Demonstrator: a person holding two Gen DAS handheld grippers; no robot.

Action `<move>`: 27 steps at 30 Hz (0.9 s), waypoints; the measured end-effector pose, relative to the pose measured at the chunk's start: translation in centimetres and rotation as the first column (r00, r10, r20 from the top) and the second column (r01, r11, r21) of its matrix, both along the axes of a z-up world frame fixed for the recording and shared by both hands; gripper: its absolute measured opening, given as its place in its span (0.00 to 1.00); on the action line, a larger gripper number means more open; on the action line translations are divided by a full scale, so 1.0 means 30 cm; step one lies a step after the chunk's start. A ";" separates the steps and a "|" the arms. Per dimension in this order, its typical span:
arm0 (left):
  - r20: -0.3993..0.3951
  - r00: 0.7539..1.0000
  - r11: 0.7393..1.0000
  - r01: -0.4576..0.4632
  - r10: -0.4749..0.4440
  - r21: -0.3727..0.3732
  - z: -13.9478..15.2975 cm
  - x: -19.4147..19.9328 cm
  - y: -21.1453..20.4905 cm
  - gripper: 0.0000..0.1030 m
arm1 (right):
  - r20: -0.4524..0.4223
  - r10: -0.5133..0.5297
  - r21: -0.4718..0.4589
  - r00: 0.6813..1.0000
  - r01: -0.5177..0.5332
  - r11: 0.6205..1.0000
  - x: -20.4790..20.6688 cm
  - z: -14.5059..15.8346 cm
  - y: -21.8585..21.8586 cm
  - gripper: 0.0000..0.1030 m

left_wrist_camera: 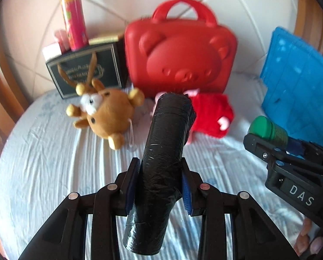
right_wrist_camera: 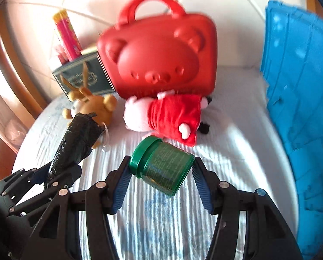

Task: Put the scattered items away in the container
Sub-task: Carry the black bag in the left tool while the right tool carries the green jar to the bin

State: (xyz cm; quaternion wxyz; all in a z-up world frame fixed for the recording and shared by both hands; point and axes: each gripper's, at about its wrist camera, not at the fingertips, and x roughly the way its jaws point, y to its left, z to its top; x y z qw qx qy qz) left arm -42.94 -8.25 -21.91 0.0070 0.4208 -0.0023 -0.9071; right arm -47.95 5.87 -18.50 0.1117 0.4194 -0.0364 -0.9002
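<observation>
Left gripper (left_wrist_camera: 160,183): raised above the striped bedsheet (left_wrist_camera: 53,162), fingers pointing forward toward the headboard end. Blue pads (left_wrist_camera: 132,184) pressed against both sides of a black plastic roll (left_wrist_camera: 165,151); the roll stands tilted, its far end leaning forward and slightly right, its near end hanging below the pads. In the right wrist view the same gripper (right_wrist_camera: 59,173) sits low at left, the roll (right_wrist_camera: 79,138) angled up and right.

Right gripper (right_wrist_camera: 161,173): also held above the sheet (right_wrist_camera: 161,216), level with and to the right of the left one. Clamped on a green jar (right_wrist_camera: 163,164), which lies on its side between the pads, green lid (right_wrist_camera: 143,153) toward the left finger. In the left wrist view it (left_wrist_camera: 269,149) enters from the right edge, jar lid (left_wrist_camera: 261,127) foremost; fingertips of the holding hand (left_wrist_camera: 309,238) show beneath it.

Ahead of both grippers:
- brown plush toy (left_wrist_camera: 105,112), lying on the sheet, ahead-left of the left gripper.
- red-and-pink plush toy (right_wrist_camera: 168,117), lying directly ahead of the right gripper, touching the case behind.
- red bear-face case (left_wrist_camera: 181,56), upright, handle up, shut.
- dark gift bag (left_wrist_camera: 85,69), left of the case, holding a pink-and-yellow tube (left_wrist_camera: 73,19) upright.
- blue crate (right_wrist_camera: 302,108), far right, wall only visible; interior cannot be judged.
</observation>
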 end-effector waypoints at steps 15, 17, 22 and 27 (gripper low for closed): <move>-0.282 0.934 0.969 0.242 -0.221 0.043 0.501 0.300 0.457 0.33 | -0.310 -0.185 0.065 0.933 0.215 0.974 0.455 0.536 0.399 0.54; -0.304 0.921 0.962 0.268 -0.243 0.044 0.543 0.338 0.539 0.33 | -0.331 -0.209 0.070 0.920 0.245 0.967 0.506 0.567 0.476 0.54; -0.338 0.896 0.947 0.320 -0.287 0.042 0.622 0.419 0.746 0.33 | -0.363 -0.255 0.073 0.896 0.300 0.951 0.613 0.623 0.664 0.54; -0.361 0.868 0.926 0.376 -0.341 0.029 0.674 0.464 0.962 0.33 | -0.387 -0.301 0.074 0.871 0.355 0.932 0.693 0.663 0.852 0.54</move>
